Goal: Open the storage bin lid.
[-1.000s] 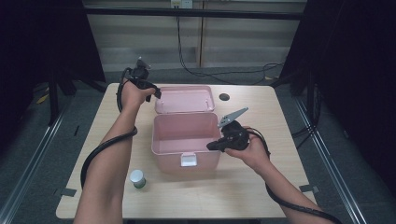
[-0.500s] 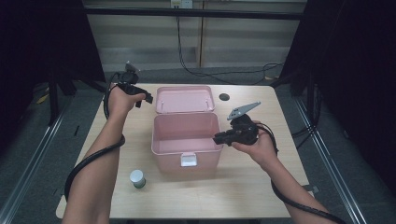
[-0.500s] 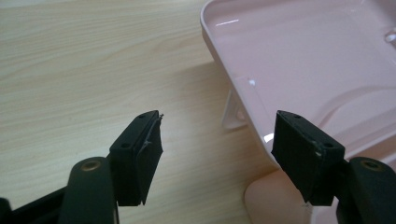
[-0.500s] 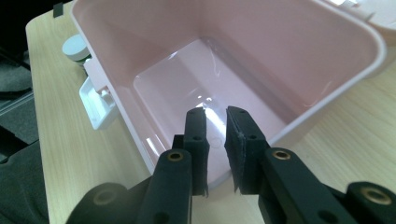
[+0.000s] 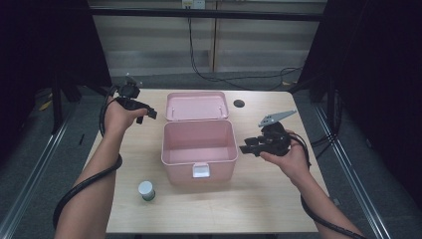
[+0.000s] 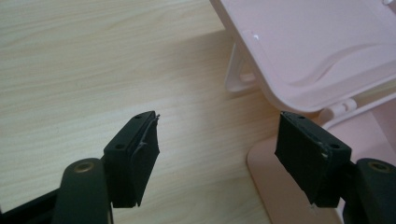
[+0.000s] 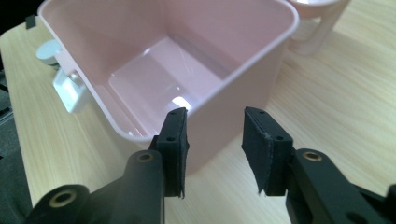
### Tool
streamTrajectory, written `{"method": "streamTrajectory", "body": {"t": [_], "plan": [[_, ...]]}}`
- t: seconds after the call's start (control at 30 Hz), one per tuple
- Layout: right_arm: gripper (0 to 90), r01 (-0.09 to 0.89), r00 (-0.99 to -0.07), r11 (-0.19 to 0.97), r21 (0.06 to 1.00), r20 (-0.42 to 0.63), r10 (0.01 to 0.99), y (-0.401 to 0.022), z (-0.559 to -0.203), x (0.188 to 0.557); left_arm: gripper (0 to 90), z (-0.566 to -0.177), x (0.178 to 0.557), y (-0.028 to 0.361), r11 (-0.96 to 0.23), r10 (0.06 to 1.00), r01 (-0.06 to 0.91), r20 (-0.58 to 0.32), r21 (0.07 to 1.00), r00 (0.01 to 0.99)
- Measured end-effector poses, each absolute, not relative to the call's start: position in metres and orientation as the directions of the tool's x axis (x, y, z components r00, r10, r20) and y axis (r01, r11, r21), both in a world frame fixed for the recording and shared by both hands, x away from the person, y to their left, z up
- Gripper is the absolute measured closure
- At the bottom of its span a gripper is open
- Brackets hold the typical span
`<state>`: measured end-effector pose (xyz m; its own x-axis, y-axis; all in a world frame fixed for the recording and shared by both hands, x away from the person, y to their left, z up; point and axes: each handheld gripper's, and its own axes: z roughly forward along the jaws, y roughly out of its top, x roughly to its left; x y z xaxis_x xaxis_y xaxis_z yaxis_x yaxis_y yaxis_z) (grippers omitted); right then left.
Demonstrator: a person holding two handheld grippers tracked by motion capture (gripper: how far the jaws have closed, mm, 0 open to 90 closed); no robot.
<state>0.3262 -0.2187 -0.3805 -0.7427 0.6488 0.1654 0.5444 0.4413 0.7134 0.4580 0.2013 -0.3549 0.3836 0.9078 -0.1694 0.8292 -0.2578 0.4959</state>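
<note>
On the pale wooden table (image 5: 259,199) the pink storage box (image 5: 199,149) sits central, lid (image 5: 195,105) flung back — ready for loading. Both grippers flank it empty: the left gripper (image 5: 149,113) gapes wide beside the lid, while the right gripper's (image 5: 245,148) jaws have just been opening, nothing between them.

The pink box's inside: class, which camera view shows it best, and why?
The right gripper view: it looks straight into the pink box, showing its bare floor. The high view shows the box smaller; the left gripper view catches mainly its opened lid.
</note>
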Motion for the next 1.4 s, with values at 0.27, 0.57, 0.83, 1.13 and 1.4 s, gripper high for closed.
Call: {"method": "streamTrajectory", "body": {"t": [0.27, 0.57, 0.83, 1.13, 1.4], "plan": [[49.4, 0.581, -0.707, 0.415, 0.7, 0.181, 0.684, -0.234, -0.397, 0.323, 29.1, -0.358, 0.445, 0.212, -0.255, 0.904, 0.831, -0.182, 0.494, 0.386], [36.3, 0.605, -0.682, 0.401, 0.688, 0.187, 0.707, -0.241, -0.422, 0.321, 28.8, -0.365, 0.433, 0.222, -0.258, 0.903, 0.838, -0.188, 0.481, 0.386], [31.1, 0.62, -0.663, 0.391, 0.68, 0.188, 0.724, -0.245, -0.441, 0.32, 28.8, -0.369, 0.424, 0.223, -0.267, 0.895, 0.835, -0.198, 0.48, 0.4], [26.8, 0.617, -0.673, 0.411, 0.671, 0.178, 0.718, -0.24, -0.468, 0.316, 28.7, -0.371, 0.414, 0.223, -0.309, 0.879, 0.826, -0.19, 0.472, 0.437], [23.4, 0.616, -0.669, 0.439, 0.654, 0.14, 0.73, -0.236, -0.488, 0.315, 28.6, -0.373, 0.403, 0.221, -0.332, 0.859, 0.818, -0.209, 0.469, 0.468]]}}
